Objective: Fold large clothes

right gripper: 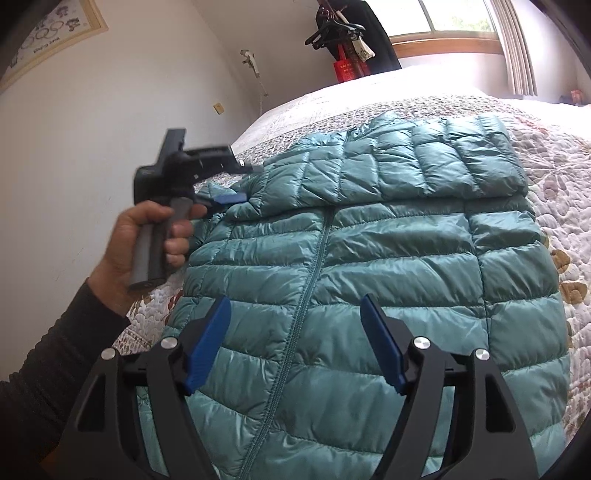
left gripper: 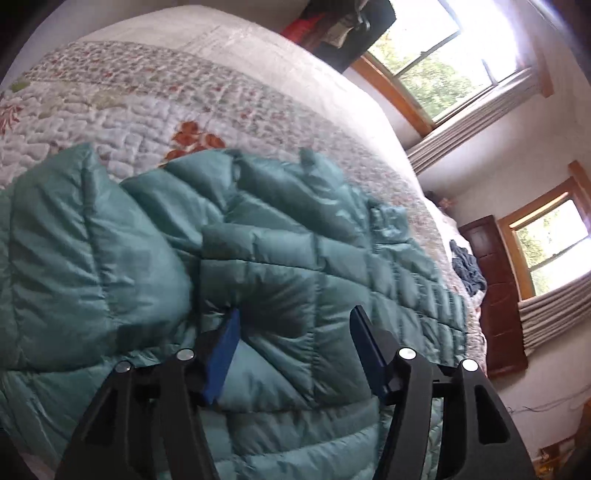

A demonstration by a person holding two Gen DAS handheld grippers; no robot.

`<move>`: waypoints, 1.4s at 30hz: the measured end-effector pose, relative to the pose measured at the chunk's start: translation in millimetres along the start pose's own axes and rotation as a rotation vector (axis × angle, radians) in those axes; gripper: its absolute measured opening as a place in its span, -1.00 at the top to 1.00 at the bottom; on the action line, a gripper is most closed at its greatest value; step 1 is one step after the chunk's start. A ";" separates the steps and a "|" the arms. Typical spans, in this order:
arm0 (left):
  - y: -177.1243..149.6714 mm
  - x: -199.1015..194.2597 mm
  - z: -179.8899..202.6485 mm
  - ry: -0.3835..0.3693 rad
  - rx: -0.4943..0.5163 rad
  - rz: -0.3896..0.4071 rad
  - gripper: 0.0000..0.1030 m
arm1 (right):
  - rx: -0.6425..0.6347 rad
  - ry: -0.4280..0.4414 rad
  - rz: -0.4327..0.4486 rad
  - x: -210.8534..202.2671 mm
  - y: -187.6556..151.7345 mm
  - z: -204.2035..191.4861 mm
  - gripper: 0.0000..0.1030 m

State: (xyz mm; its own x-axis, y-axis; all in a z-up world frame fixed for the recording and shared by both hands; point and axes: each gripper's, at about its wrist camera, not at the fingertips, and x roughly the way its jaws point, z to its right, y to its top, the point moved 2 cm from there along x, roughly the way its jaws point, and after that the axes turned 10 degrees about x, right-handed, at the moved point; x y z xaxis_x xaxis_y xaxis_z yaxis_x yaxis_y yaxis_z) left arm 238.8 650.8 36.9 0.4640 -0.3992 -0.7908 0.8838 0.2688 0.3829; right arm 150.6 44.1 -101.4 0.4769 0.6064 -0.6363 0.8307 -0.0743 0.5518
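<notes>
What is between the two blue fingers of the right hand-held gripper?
In the right wrist view, only the teal quilted puffer jacket and its zipper show between the open right hand-held gripper fingers.

The puffer jacket (right gripper: 388,266) is seen in a glossy teal-green, quilted in horizontal bands, with a zip (right gripper: 310,266) of matching teal down the front. The bedspread (left gripper: 155,110) is quilted in off-white with rust-red flowers, pale green leaves and a band of small multicoloured floral print. Blue pads on black frames are shown on the left gripper (left gripper: 293,332) and the right gripper (right gripper: 295,321). The handle held in the person's hand (right gripper: 147,240) is grey and black, and the sleeve (right gripper: 48,350) is dark grey. The window frames (left gripper: 402,99) are seen in orange-brown wood, the curtains (left gripper: 476,122) in pale beige pleats, the walls (right gripper: 110,122) in white. A red bag (right gripper: 347,68) hangs beside black hangers (right gripper: 332,31).
</notes>
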 end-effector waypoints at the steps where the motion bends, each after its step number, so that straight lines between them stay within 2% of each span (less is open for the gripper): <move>1: -2.0 1.8 -9.2 -0.014 -0.024 -0.011 -0.05 | -0.005 -0.003 -0.004 -0.4 -0.1 0.4 -0.41; 3: -7.0 -6.8 -15.0 -0.053 -0.042 -0.001 -0.07 | -0.020 -0.010 -0.013 0.2 0.9 0.0 -0.42; 6: -20.8 -43.8 -19.8 -0.118 -0.058 0.061 -0.44 | -0.050 -0.015 -0.041 7.0 6.6 -4.9 -0.43; 8: -37.4 -82.2 -33.3 -0.112 -0.074 0.136 -0.65 | -0.080 -0.015 -0.048 9.9 12.1 -12.6 -0.43; 10: -60.5 -117.8 -60.9 -0.106 -0.137 0.191 -0.70 | -0.105 0.001 -0.050 10.3 16.2 -22.2 -0.44; 15: -137.7 -189.3 -154.5 0.004 -0.390 0.258 -0.71 | -0.166 0.055 -0.065 13.8 20.2 -50.2 -0.47; 21: -209.5 -248.8 -237.1 0.111 -0.611 0.353 -0.71 | -0.244 0.098 -0.084 21.5 20.6 -87.3 -0.48; 23: -217.3 -259.5 -257.1 0.108 -0.660 0.403 -0.70 | -0.260 0.107 -0.084 22.3 21.5 -96.2 -0.49; 30: -207.8 -266.5 -288.3 0.111 -0.685 0.543 -0.70 | -0.262 0.114 -0.070 18.0 24.2 -109.1 -0.51; 33: -204.9 -265.2 -292.5 0.136 -0.691 0.560 -0.54 | -0.253 0.102 -0.064 16.1 26.3 -104.9 -0.52; 34: -204.1 -264.6 -292.2 0.153 -0.692 0.557 -0.32 | -0.248 0.098 -0.064 15.7 27.1 -102.5 -0.52; 35: -202.5 -267.3 -297.3 0.153 -0.690 0.556 0.12 | -0.243 0.095 -0.065 15.8 27.8 -100.4 -0.52; 38: -199.8 -267.1 -301.6 0.158 -0.693 0.544 0.70 | -0.224 0.093 -0.075 17.3 29.3 -95.0 -0.52; 39: -200.4 -270.4 -300.6 0.162 -0.684 0.543 0.77 | -0.222 0.092 -0.076 17.7 29.3 -94.1 -0.52; 42: -194.7 -284.1 -292.1 0.138 -0.644 0.582 0.80 | -0.221 0.089 -0.079 17.9 29.0 -92.8 -0.52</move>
State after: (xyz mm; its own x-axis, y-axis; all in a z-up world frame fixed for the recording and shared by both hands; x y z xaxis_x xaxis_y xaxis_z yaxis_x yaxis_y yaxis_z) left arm -82.5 967.9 47.5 0.7819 0.0536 -0.6211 0.2845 0.8558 0.4321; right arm 156.6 126.3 -46.8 0.3776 0.6719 -0.6372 0.7765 0.1452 0.6132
